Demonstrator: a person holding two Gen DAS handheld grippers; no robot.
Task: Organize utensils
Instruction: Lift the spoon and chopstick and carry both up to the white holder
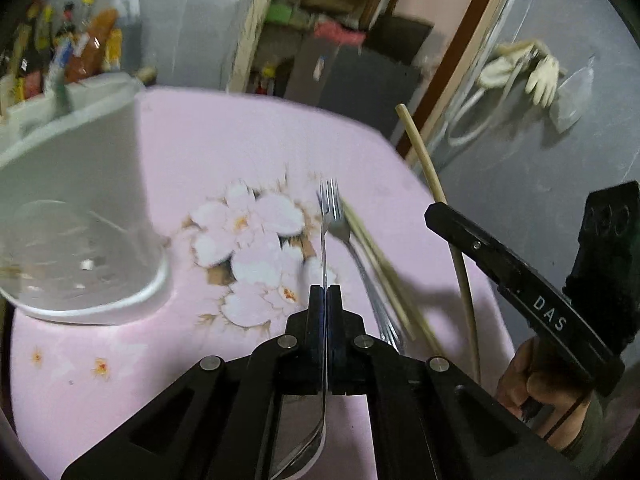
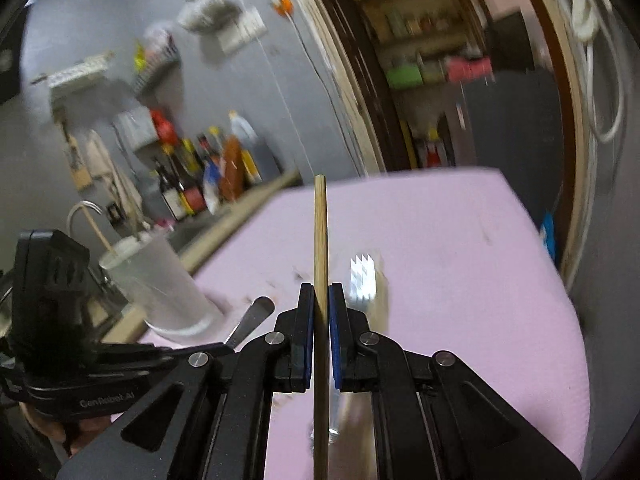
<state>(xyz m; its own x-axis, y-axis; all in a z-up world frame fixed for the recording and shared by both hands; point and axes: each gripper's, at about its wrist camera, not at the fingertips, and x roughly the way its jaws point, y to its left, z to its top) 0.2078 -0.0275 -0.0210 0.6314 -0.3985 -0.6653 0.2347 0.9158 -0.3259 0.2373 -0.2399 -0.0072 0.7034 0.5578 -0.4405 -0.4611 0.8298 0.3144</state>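
Left gripper point(image 1: 324, 292): its jaws are closing tight on a fork point(image 1: 325, 240), no gap showing between the pads and the metal.
Fork: it is standing on edge between the pads, tines pointing away from the camera, handle running back under the gripper body; it is hanging above the pink flowered tablecloth point(image 1: 200, 152).
Right gripper point(image 2: 321, 292): its jaws are pinching a single wooden chopstick point(image 2: 320, 232), the blue pads sitting against both of its sides.
Chopstick: it is sticking up and forward past the fingertips and running back down through the gripper; in the left view it is showing as a long pale stick point(image 1: 424, 160) rising beside the right gripper point(image 1: 440, 210).
Still on the cloth: more forks point(image 1: 360, 264) and chopsticks point(image 1: 380, 264) are lying together just right of the held fork; motion blur is hiding how many.
White holder point(image 1: 80, 200): it is standing on the cloth to the left, well apart from the held fork; it is looking tilted in the fisheye, its open top facing the camera.
Background: bottles point(image 2: 208, 176) are crowding the counter behind the holder.
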